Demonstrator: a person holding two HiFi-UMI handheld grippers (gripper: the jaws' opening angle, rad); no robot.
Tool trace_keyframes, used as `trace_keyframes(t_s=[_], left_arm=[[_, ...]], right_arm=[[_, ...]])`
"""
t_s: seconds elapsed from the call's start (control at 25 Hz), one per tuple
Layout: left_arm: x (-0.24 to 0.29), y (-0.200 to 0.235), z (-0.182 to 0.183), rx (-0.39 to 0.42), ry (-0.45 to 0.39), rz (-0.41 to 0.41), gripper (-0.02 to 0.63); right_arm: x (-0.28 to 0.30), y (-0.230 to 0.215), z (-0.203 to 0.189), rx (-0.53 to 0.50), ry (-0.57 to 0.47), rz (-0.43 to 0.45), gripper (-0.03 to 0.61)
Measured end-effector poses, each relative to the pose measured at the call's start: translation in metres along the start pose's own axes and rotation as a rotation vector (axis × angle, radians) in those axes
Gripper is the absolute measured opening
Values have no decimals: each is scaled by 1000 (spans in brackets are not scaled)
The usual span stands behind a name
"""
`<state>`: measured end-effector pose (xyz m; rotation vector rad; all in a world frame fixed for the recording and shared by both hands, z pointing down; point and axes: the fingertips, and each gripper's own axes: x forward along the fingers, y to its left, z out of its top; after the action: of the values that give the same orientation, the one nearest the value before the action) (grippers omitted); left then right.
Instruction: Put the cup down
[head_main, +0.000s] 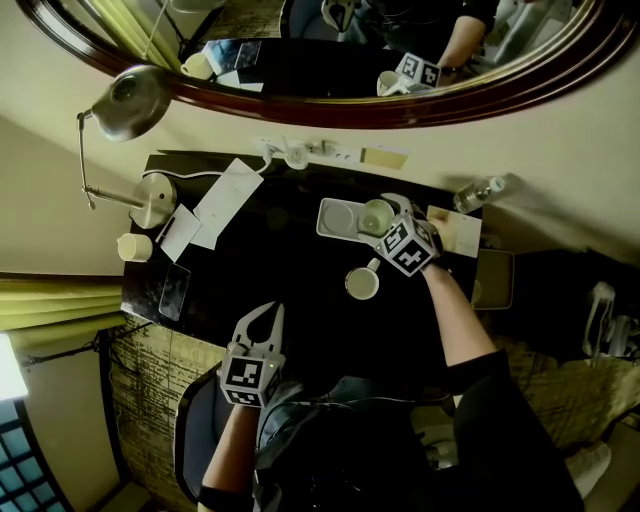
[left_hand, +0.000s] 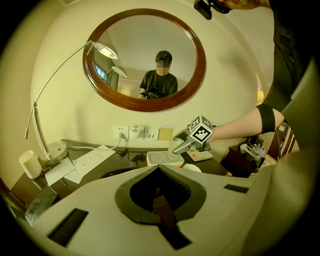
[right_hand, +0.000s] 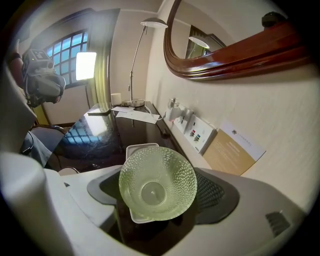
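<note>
One glass cup (right_hand: 157, 186), tray (right_hand: 142, 148) mostly hidden

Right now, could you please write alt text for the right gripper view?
A dimpled green glass cup sits on a white tray between the open jaws of the right gripper, seen from above. Beyond it are a dark desk, wall sockets and a wood-framed mirror.

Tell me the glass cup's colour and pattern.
The cup is pale green, dimpled; best in right gripper view.
</note>
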<state>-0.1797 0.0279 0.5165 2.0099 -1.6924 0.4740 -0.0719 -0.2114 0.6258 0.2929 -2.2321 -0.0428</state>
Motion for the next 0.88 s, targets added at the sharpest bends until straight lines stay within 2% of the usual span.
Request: trace_keyframes(t_s=[0.24,0.48,0.56,0.64,0.84,0.88], left_arm=[[-3,7,3,0,-8,-2,2],[-4,7,20,4,-32,-30,2],[-5,6,22,28,-34,-51,2],[-5,4,26,39,-38,-67,2],[-5,0,39,59,-48,-107,2],[-5,0,42,62,-52,-114,2]], right_arm=[[-10,-2,8,-16,-18,-22,457],[-46,-1,21,-11,-29,-43,456],[-69,-1,29,14,-49,-69,453],[-91,-1,37,53,-84,-99,408],[-142,10,47,196,-198,-156,385],[-152,12,46,218,-212,-171,362]])
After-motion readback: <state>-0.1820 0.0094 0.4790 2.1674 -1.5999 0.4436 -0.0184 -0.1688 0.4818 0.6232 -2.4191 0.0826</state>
